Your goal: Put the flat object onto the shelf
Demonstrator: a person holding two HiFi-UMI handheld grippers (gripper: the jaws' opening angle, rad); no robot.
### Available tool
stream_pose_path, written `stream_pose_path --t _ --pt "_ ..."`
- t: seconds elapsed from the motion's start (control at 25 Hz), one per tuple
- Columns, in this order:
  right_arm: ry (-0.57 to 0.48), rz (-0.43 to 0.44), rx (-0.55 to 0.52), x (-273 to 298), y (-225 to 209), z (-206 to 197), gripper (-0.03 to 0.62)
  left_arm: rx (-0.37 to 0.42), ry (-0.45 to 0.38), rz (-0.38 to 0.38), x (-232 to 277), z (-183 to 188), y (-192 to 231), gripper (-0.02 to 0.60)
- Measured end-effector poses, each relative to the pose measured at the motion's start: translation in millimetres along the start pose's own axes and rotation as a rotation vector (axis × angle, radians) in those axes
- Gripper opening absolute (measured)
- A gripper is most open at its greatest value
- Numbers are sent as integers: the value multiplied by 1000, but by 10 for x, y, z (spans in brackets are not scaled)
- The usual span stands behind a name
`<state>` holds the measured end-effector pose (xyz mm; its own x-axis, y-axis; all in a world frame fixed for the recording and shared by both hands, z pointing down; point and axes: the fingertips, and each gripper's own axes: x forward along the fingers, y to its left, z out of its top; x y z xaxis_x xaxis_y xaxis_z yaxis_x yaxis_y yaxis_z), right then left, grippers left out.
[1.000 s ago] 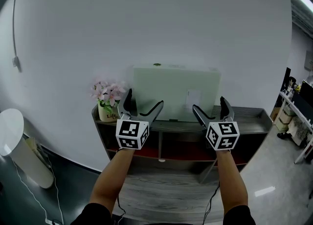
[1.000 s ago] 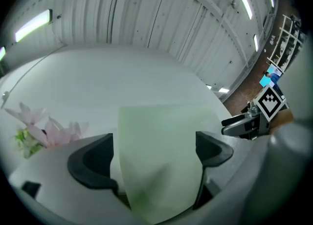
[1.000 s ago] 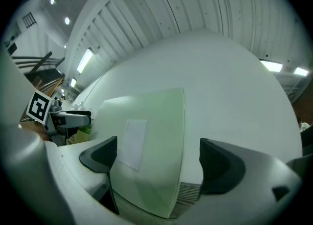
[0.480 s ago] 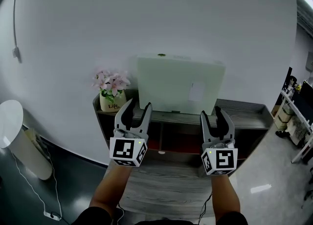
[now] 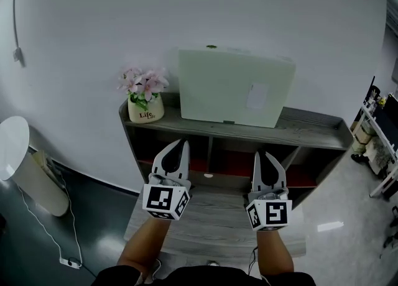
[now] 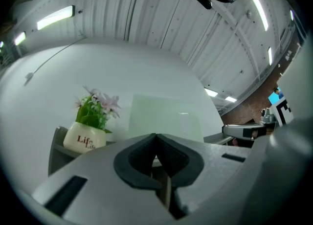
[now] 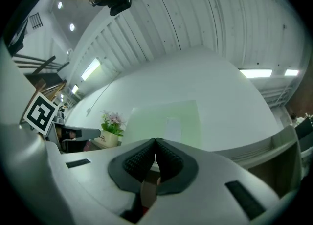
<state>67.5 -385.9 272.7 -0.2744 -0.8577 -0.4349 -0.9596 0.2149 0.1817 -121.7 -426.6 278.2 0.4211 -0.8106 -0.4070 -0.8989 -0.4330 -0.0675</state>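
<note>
A pale green flat board [image 5: 235,87] stands upright on the top of the grey shelf unit [image 5: 311,135], leaning against the white wall. It also shows as a pale flat board [image 6: 164,116] in the left gripper view and as a faint green board [image 7: 166,120] in the right gripper view. My left gripper [image 5: 172,154] is below and in front of the shelf top, shut with nothing between its jaws. My right gripper [image 5: 267,161] is level with it to the right, also shut and empty. Both are clear of the board.
A cream pot of pink flowers [image 5: 143,95] stands at the left end of the shelf top. Below are open compartments [image 5: 231,161] with a red floor. A white cylindrical bin [image 5: 22,173] stands on the floor at the left. Office furniture [image 5: 379,135] is at the right edge.
Both grippers have drawn back and down from the board on the shelf top, and their jaws went from wide open to shut. The board stays leaning against the wall.
</note>
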Motion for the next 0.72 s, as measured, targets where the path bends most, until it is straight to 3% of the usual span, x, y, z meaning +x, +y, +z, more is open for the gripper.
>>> stream_pose_path --t 0.36,0.72 --pt "101 1 52 -256 180 -450 23 -50 95 10 -301 -505 -85 6" --pt "105 -19 -38 -346 294 -559 23 -26 113 -46 -384 -616 -258 6"
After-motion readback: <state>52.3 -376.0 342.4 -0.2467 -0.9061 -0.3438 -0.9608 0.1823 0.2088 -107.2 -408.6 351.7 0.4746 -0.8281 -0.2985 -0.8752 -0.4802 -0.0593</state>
